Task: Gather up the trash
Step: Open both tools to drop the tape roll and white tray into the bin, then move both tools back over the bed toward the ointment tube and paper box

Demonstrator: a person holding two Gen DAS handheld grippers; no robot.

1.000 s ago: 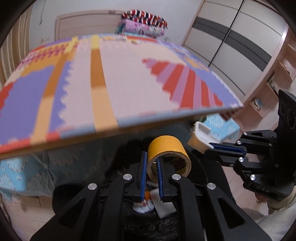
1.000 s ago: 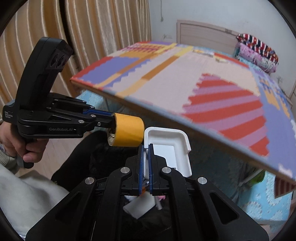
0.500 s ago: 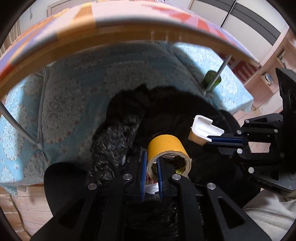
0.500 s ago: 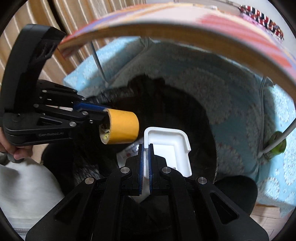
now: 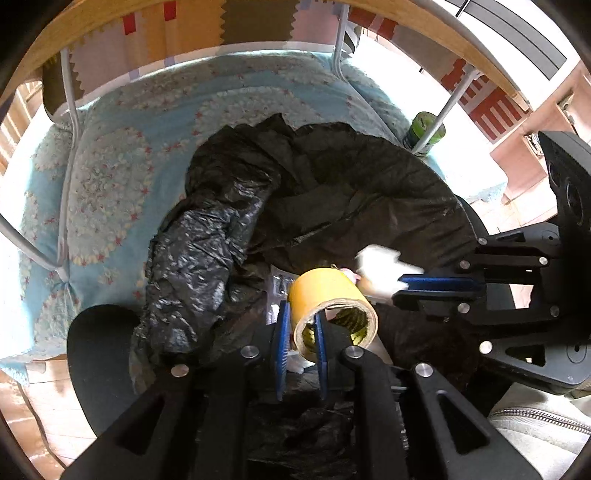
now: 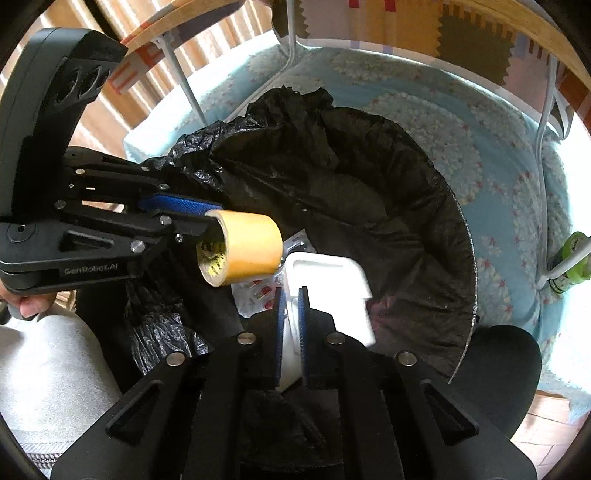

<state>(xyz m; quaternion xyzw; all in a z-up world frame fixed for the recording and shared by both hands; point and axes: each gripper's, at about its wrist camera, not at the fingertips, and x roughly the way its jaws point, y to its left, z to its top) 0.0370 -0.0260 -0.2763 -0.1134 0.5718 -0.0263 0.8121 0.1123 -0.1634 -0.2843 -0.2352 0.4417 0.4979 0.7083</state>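
My left gripper [image 5: 300,322] is shut on the wall of a yellow tape roll [image 5: 325,295] and holds it over the open mouth of a black trash bag [image 5: 332,192]. My right gripper [image 6: 291,295] is shut on a white plastic tray [image 6: 328,284], also over the bag. The tape roll [image 6: 243,247] and left gripper [image 6: 207,218] show at the left of the right wrist view. The tray [image 5: 380,262] and right gripper [image 5: 402,288] show at the right of the left wrist view, blurred. A blister pack [image 6: 255,291] lies inside the bag [image 6: 351,192].
The bag sits on a light blue flowered quilt [image 5: 110,177] under a wooden table edge [image 5: 424,22] with metal legs [image 5: 70,110]. A green can [image 5: 424,131] stands by a leg at the right. Wooden floor [image 5: 40,398] shows at lower left.
Both grippers have tilted down from the patterned tabletop and dropped below the table edge, closer over the bag's mouth. Both still hold their objects.
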